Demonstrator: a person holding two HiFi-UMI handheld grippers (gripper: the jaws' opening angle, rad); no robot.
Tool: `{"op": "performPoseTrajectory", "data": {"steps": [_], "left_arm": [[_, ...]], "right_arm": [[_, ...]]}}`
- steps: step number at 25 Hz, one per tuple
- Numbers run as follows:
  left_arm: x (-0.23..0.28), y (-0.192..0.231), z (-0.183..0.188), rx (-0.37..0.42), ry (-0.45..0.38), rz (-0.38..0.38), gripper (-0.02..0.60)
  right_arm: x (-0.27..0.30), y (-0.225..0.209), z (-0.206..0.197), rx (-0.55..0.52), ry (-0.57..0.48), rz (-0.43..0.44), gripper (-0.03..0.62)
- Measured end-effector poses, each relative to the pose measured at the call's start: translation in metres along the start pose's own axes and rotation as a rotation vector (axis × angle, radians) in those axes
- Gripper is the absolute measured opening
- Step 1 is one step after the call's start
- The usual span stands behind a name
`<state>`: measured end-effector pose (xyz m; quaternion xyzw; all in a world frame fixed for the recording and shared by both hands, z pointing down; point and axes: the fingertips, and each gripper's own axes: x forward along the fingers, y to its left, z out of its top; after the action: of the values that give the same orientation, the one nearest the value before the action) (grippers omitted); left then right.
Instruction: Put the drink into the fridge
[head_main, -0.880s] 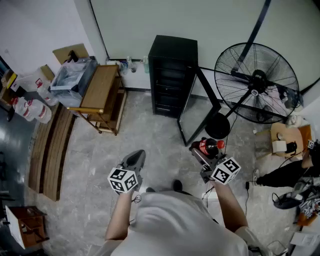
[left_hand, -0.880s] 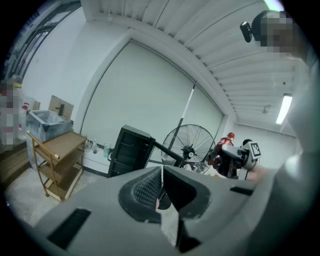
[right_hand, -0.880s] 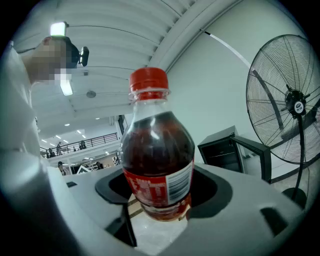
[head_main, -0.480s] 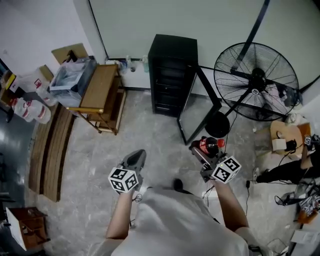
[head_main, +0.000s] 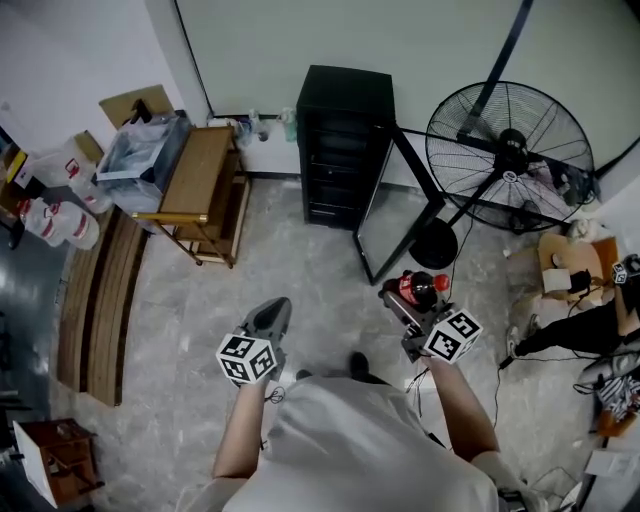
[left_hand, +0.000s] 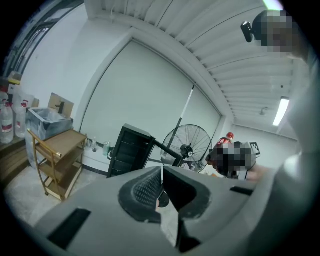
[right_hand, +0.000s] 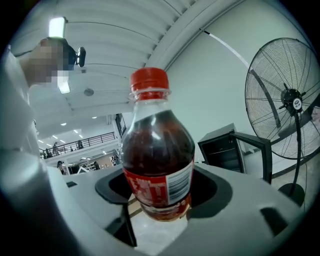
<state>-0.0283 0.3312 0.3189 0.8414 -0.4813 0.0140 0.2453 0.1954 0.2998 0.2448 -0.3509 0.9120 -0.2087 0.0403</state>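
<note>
In the head view, both grippers sit where they were a moment ago. The left gripper (head_main: 272, 312) hangs over bare floor with its jaws together, and the right gripper (head_main: 410, 300) is still clamped on the drink bottle (head_main: 418, 290), red cap up. The only changes are a slight drift of the whole scene and a shift by the second person at the right edge (head_main: 575, 325), whose leg now stretches further left. The black fridge (head_main: 345, 150) stands against the far wall. Its door (head_main: 395, 215) is swung out toward the wearer, and the free edge of the door ends near the bottle. The big floor fan (head_main: 510, 155) stands right of the fridge. The fan's round base (head_main: 435, 245) sits just beside the door, between the bottle and the cabinet. A wooden cart (head_main: 200, 190) stands to the fridge's left, with jugs (head_main: 60, 220) further left.

In the left gripper view, the left gripper (left_hand: 161, 187) has its pads pressed together with nothing between them. Past them are the fridge (left_hand: 131, 150), the fan (left_hand: 187, 145) and the cart (left_hand: 57, 160).

In the right gripper view, the right gripper (right_hand: 160, 200) pinches the bottle (right_hand: 157, 155) at its label, and the bottle stands upright. To the right are the fridge (right_hand: 222, 147), its open door (right_hand: 255, 150) and the fan (right_hand: 287, 95).
</note>
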Motion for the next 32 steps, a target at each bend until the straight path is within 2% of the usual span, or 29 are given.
{"op": "performPoseTrajectory", "data": {"steps": [16, 26, 32], "left_arm": [[-0.055, 0.039, -0.013, 0.003, 0.041, -0.043, 0.014], [-0.035, 0.060, -0.008, -0.009, 0.053, -0.035, 0.014], [0.000, 0.069, 0.003, 0.009, 0.061, -0.029, 0.014]], "right_arm": [[0.010, 0.053, -0.040, 0.023, -0.005, -0.074, 0.308], [0.038, 0.034, -0.042, 0.033, 0.012, -0.076, 0.308], [0.063, -0.003, -0.032, 0.033, 0.019, -0.068, 0.308]]}}
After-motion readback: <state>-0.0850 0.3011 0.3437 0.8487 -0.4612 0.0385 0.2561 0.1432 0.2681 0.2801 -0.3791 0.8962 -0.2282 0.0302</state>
